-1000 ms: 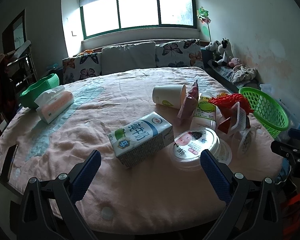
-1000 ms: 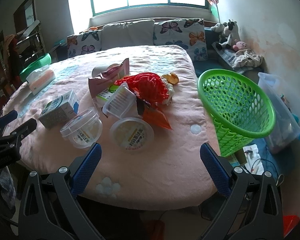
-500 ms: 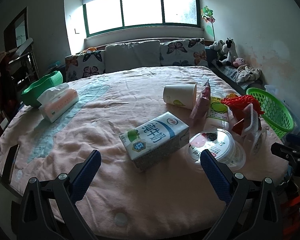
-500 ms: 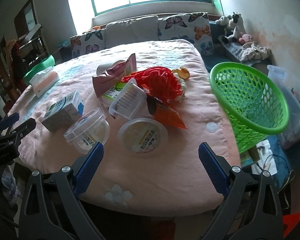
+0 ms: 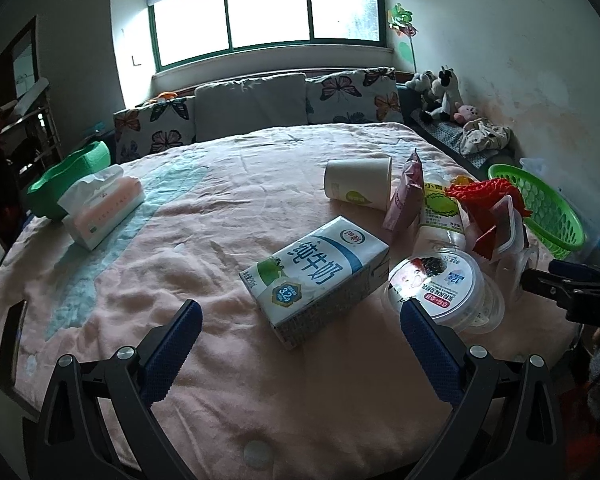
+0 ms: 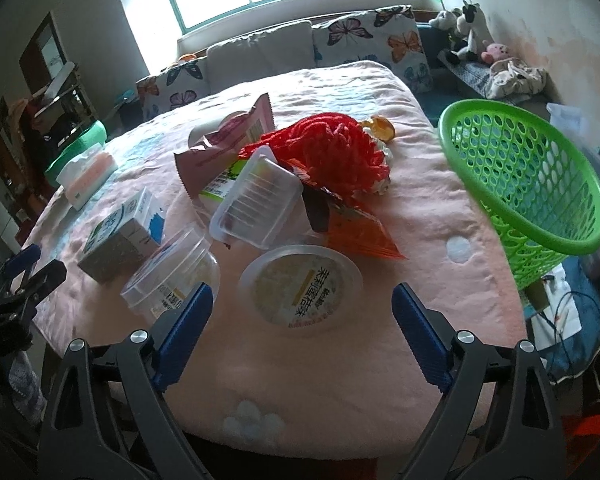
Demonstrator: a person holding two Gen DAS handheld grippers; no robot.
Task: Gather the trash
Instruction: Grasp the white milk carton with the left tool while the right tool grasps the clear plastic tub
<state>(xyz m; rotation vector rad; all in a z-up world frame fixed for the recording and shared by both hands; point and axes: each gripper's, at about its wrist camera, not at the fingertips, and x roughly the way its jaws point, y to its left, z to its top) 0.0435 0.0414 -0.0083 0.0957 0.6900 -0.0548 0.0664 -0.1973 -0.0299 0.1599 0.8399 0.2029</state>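
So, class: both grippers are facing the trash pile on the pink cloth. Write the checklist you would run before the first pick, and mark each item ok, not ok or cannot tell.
1. Left gripper open and holding nothing: ok.
2. Right gripper open and holding nothing: ok.
3. Milk carton lies flat ahead of the left gripper, free on top: ok.
4. Round lidded tub sits alone just ahead of the right gripper: ok.
5. Green basket open-mouthed beside the table, nothing visible inside: ok.
6. Whether the carton and tubs are empty of food: cannot tell.
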